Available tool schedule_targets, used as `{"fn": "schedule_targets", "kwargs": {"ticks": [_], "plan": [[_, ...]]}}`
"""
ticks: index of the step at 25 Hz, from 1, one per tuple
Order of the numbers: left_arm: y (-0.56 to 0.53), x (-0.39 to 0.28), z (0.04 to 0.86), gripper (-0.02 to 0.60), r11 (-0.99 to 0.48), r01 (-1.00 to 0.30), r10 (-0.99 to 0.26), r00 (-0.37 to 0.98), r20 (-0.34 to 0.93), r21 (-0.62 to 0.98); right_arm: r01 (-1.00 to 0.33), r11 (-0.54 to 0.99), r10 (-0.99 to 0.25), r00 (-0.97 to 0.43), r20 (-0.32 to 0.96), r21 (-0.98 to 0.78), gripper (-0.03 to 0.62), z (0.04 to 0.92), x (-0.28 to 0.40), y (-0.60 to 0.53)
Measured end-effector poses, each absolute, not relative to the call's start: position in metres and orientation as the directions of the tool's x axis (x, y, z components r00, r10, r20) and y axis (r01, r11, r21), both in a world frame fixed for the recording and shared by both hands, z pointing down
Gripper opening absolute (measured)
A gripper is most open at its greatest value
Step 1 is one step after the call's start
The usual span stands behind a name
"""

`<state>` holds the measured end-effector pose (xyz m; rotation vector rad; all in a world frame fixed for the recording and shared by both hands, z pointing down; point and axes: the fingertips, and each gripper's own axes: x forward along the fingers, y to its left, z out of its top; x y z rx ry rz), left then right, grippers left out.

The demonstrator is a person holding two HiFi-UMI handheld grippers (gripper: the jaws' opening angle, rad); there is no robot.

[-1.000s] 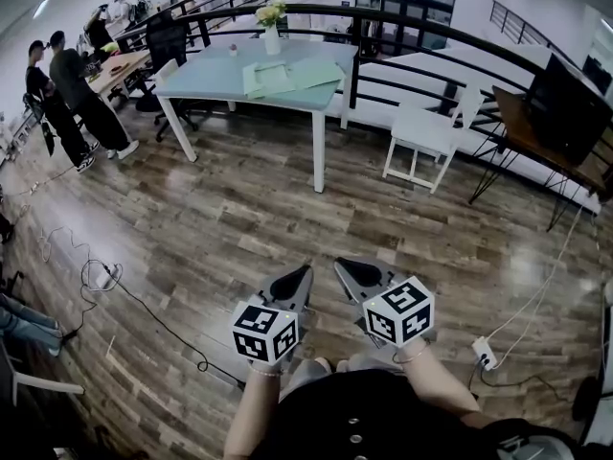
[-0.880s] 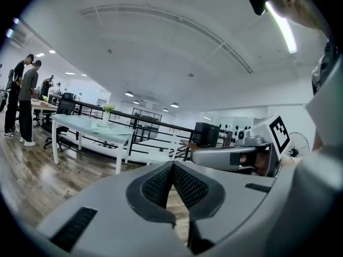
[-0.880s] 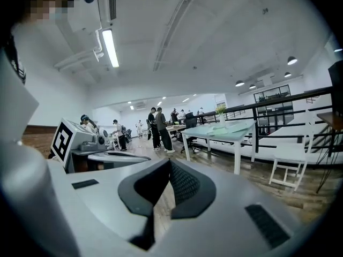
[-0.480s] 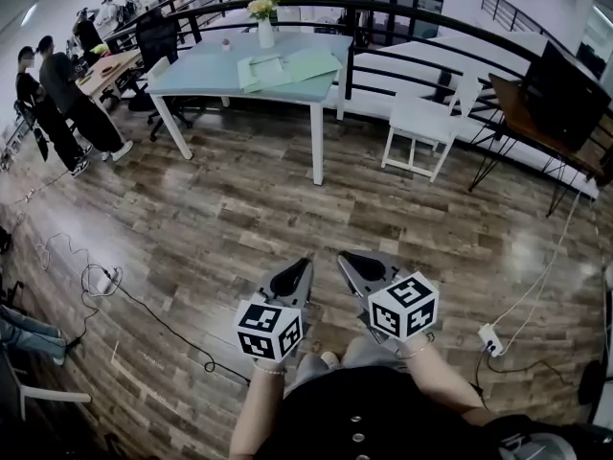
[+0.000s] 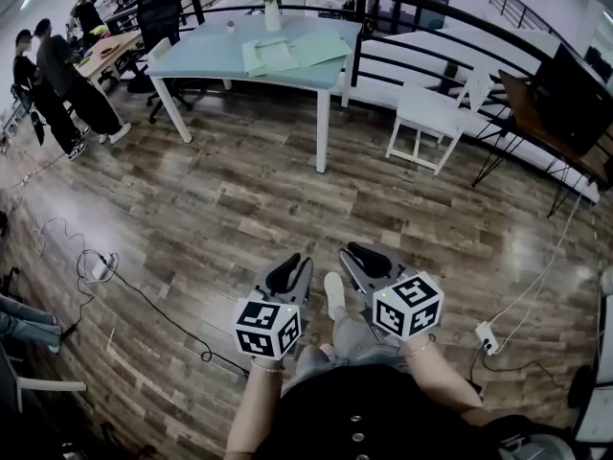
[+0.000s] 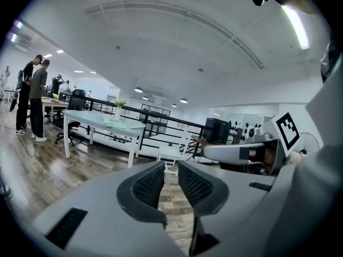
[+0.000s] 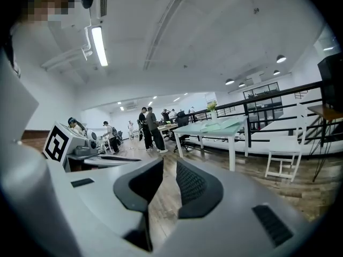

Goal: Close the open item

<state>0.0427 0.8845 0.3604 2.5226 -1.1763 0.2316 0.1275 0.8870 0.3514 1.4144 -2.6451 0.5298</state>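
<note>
Progress was nil, we judged: our left tongs (image 5: 289, 274) and right tongs (image 5: 368, 259), just opened a little with nothing between them, hung well apart from the counter (image 5: 206, 60).

The left gripper (image 5: 290, 272) and right gripper (image 5: 365, 257) have just opened their jaws, empty; a white shoe (image 5: 333, 293) now shows between them.
</note>
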Motion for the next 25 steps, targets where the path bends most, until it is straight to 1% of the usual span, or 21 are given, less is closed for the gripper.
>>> {"fn": "schedule_targets", "kwargs": {"ticks": [1,4,18,25], "plan": [[0.88,0.041,0.363,0.083,-0.592,-0.769,-0.711,0.639,0.292,0.242,-0.823,0.508,-0.788,-0.564,0.248,-0.256,0.084,0.354,0.128,0.882],[0.862,0.04,0.368,0.155,-0.584,-0.776,-0.714,0.631,0.304,0.239,-0.822,0.51,-0.783,-0.566,0.258,-0.255,0.092,0.359,0.128,0.862],[0.723,0.034,0.372,0.158,-0.544,-0.813,-0.738,0.582,0.342,0.209,-0.75,0.604,-0.703,-0.661,0.263,-0.271,0.101,0.365,0.115,0.712],[0.641,0.046,0.367,0.158,-0.513,-0.832,-0.766,0.555,0.326,0.211,-0.734,0.623,-0.686,-0.679,0.262,-0.269,0.1,0.366,0.132,0.633]]}}
